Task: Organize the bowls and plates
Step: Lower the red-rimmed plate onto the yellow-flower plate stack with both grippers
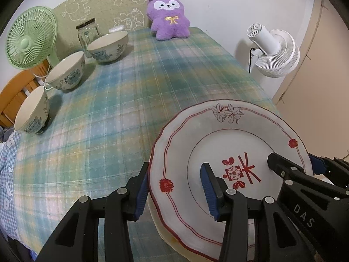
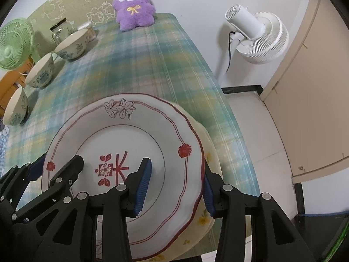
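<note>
Desk (image 1: 135,100), covered in a blue-green plaid cloth. Ahead and left of the left hand-held gripper (image 1: 176,187) we count three patterned bowls (image 1: 65,72) in a row, with a glass jar (image 1: 87,33) behind the farthest. Far ahead: purple plush toy (image 1: 169,16). Between both hand-held grippers: stacked plates (image 2: 202,216).

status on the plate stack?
Both tools astride top plate rim, left, right, open. Plate sits on stack. Three bowls far left, clear.
</note>
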`<state>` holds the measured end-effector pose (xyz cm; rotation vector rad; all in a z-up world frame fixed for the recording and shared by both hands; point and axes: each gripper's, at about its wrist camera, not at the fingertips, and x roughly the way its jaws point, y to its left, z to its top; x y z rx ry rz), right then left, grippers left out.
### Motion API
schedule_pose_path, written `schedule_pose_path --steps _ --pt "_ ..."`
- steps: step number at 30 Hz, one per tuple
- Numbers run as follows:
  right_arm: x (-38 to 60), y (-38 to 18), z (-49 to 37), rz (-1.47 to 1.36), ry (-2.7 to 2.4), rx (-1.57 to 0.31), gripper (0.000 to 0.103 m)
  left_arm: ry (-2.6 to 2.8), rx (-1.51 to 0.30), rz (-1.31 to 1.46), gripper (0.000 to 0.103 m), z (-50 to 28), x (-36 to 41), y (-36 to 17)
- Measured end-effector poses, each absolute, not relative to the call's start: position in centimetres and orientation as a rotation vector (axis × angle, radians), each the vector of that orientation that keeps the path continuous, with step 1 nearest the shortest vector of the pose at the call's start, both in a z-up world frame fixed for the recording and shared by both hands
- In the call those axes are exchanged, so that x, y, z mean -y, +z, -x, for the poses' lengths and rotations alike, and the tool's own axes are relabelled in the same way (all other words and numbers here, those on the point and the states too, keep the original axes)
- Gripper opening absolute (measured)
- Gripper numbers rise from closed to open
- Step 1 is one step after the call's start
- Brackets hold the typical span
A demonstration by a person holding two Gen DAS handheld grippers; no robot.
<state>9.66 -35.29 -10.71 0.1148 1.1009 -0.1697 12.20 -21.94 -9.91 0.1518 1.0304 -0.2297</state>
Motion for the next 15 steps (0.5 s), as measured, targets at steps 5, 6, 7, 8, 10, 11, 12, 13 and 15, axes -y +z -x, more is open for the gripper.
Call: schedule_pose_path --steps 5,6,7,8,10,11,12,13,15 --pt "35.14 -10.87 -9.21 -0.108 -0.175 -1.086 0.047 -0.218 -1.014 -0.166 0.046 -11.8 22.09 -10.09" --pt "35.05 -10.91 -9.14 -0.102 -0.179 -1.085 0.047 -0.215 -1.008 -0.173 0.046 -11.68 22.17 -10.14" --pt "34.99 -10.92 -9.11 -0.098 -0.183 -1.087 0.047 -0.211 -1.003 -0.176 0.046 -11.59 22.23 -10.16" --pt "34.94 -10.91 -9.08 -0.096 -0.188 -1.089 0.047 -0.209 -1.001 -0.179 0.046 -11.52 22.29 -10.19" --pt "34.75 -10.93 -9.11 -0.083 -0.203 -1.099 0.048 -0.203 -0.999 -0.178 0.046 -11.53 22.3 -10.27" --pt "34.71 -10.93 -9.14 -0.082 -0.208 -1.104 0.049 -0.203 -1.0 -0.18 0.046 -11.44 22.41 -10.18" --pt "34.62 -10.99 -9.31 -0.076 -0.214 -1.119 0.05 -0.204 -0.998 -0.188 0.046 -11.39 22.44 -10.18" --pt "34.5 -11.06 -9.41 -0.062 -0.219 -1.131 0.05 -0.205 -0.998 -0.195 0.046 -11.39 22.38 -10.19" --pt "34.36 -11.2 -9.48 -0.039 -0.22 -1.147 0.051 -0.208 -1.0 -0.199 0.046 -11.36 22.3 -10.13"
